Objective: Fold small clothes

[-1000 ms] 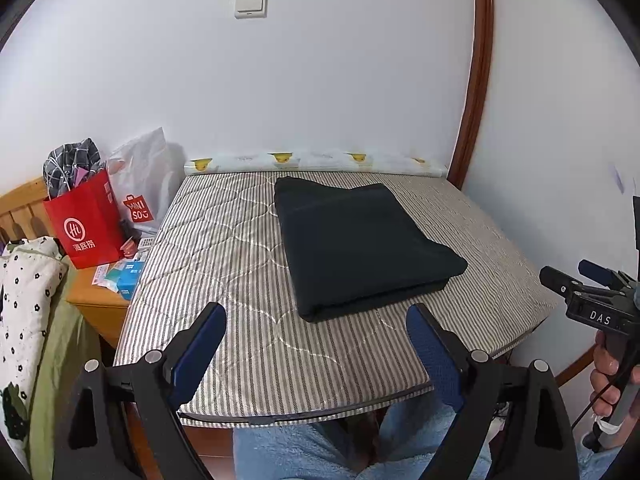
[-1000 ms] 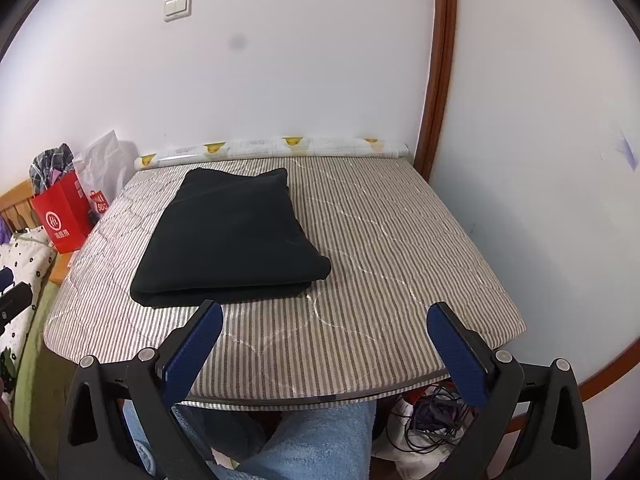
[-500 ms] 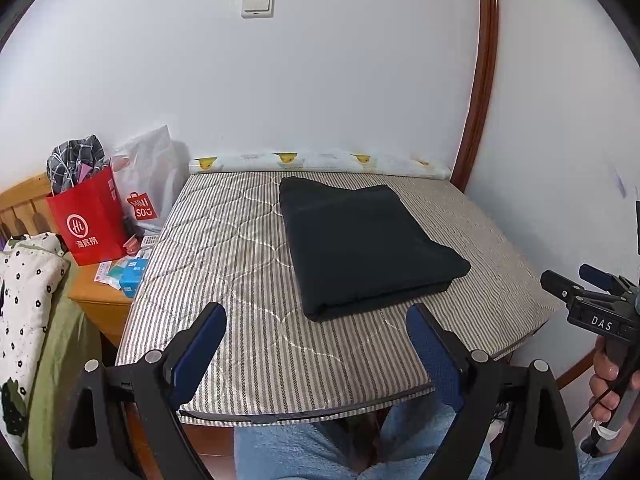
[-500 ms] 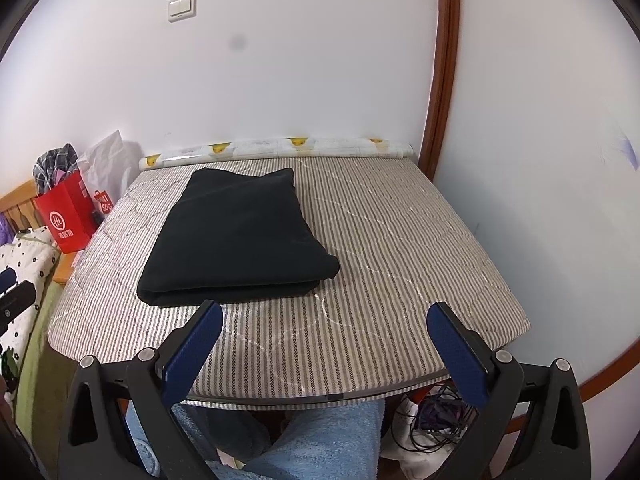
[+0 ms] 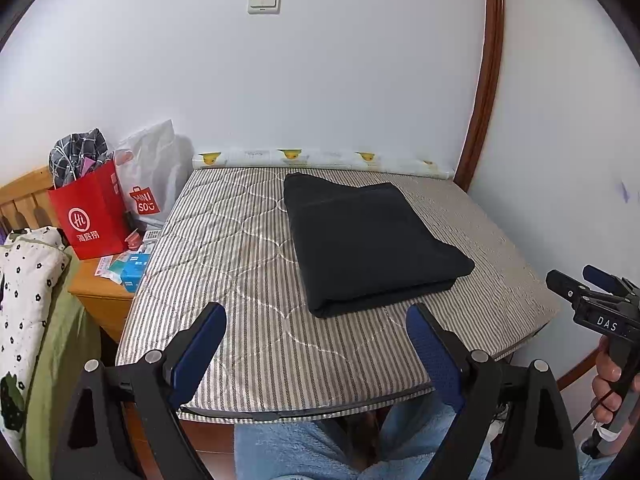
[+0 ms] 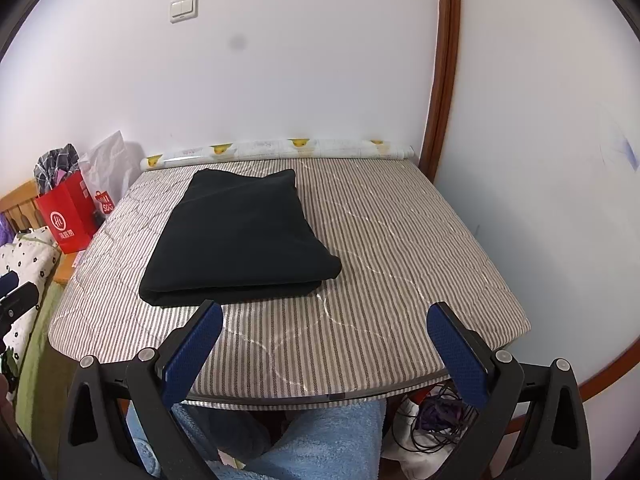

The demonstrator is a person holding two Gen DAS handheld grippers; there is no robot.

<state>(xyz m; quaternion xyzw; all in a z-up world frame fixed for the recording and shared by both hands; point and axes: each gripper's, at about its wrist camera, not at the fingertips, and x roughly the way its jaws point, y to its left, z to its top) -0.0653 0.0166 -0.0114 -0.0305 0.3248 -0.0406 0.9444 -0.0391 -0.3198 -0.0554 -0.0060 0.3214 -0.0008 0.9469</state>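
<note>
A black garment lies folded into a thick rectangle on the striped quilted table top; it also shows in the right wrist view as the same folded garment. My left gripper hovers open over the near edge of the table, its blue pads empty and short of the cloth. My right gripper is likewise open and empty above the near edge, to the right of the garment. In the left wrist view the right gripper's tip shows at the far right, held by a hand.
A red paper bag and a white plastic bag sit on a wooden nightstand left of the table. A patterned roll lies along the back wall. Blue-trousered legs and tangled cables lie below the front edge.
The left wrist view has shifted slightly, so the table and garment sit a bit further right. The garment has not moved and both grippers stay open.
</note>
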